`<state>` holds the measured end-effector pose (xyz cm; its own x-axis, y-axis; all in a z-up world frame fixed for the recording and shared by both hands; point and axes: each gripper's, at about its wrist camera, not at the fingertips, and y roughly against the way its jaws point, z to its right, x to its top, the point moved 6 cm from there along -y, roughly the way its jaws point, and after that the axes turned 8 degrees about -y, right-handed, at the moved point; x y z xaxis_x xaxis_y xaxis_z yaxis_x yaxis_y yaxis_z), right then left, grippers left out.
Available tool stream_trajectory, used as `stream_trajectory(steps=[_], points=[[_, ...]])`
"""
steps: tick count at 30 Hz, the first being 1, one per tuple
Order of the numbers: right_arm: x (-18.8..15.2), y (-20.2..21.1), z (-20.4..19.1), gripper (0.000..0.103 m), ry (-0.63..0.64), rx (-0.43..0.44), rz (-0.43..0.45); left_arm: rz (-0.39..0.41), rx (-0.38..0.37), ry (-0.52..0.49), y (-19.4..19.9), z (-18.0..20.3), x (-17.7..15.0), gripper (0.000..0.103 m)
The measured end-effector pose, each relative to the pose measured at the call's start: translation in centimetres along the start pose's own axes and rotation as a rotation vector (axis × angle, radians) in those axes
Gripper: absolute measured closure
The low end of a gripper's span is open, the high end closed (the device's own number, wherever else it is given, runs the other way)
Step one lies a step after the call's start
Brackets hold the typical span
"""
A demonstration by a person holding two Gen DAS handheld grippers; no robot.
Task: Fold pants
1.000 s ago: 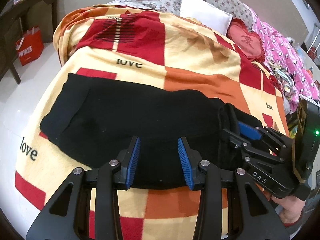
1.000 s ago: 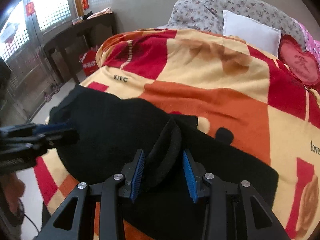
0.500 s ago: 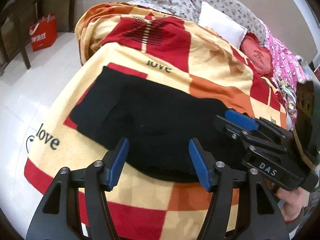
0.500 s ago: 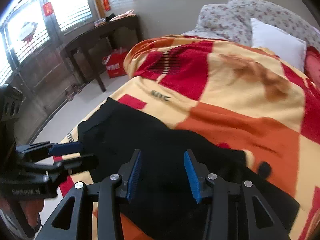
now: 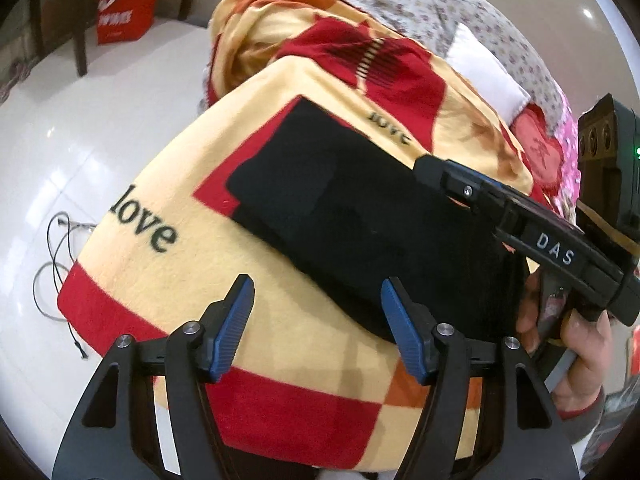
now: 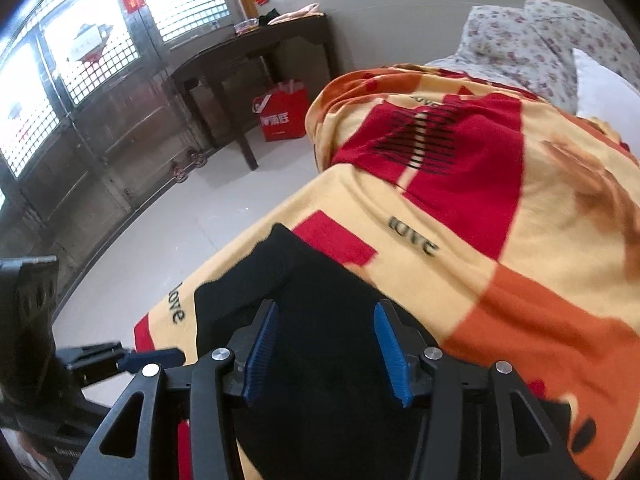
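The black pants (image 5: 360, 216) lie folded flat on the blanket (image 5: 304, 344), near the bed's left edge, with a red patch of the pattern showing at their far-left corner. The left gripper (image 5: 316, 320) hangs over bare blanket at the pants' near edge, its blue fingers (image 5: 236, 320) spread wide with nothing between them. The right gripper (image 6: 324, 352) is poised over the pants, jaws likewise apart and empty; whether its tips touch the cloth is hard to tell from this angle. In the left view it reaches in from the right, a hand (image 5: 576, 344) on its grip. A white pillow (image 5: 484, 76) lies at the bed's far end. On the floor to the left stand a red bag (image 6: 282, 118) and a dark table (image 6: 256, 56), and a thin cable (image 5: 60, 256) lies loose.
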<state>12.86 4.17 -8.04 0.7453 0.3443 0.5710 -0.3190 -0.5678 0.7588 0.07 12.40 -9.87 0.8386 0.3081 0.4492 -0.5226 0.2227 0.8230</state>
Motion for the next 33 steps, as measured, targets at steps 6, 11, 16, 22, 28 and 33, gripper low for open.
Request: stream_trajectory(steps=[6,11,16,22,28,33], points=[[1.5,-4.0,-1.0,0.054,0.081,-0.004,-0.061,-0.016,-0.027,0.036,-0.6,-0.3,-0.2,0.036],[2.3,-6.5,-1.1,0.052,0.119,-0.004,-0.100,-0.003,-0.029,0.051,-1.3,-0.2,0.3,0.030],[2.5,-8.4,-1.0,0.051,0.109,0.069,-0.136,0.011,-0.022,0.043,-1.8,0.3,1.0,0.028],[2.8,-9.3,0.0,0.052,0.006,0.177,-0.116,0.032,-0.055,0.076,-2.3,0.3,2.0,0.023],[2.7,-8.1,0.4,0.054,-0.039,0.169,-0.107,0.081,-0.075,0.071,-2.9,0.5,3.3,0.072],[4.2,-2.5,1.5,0.053,-0.144,0.167,-0.012,0.217,0.010,-0.127,-0.5,3.8,3.5,0.080]])
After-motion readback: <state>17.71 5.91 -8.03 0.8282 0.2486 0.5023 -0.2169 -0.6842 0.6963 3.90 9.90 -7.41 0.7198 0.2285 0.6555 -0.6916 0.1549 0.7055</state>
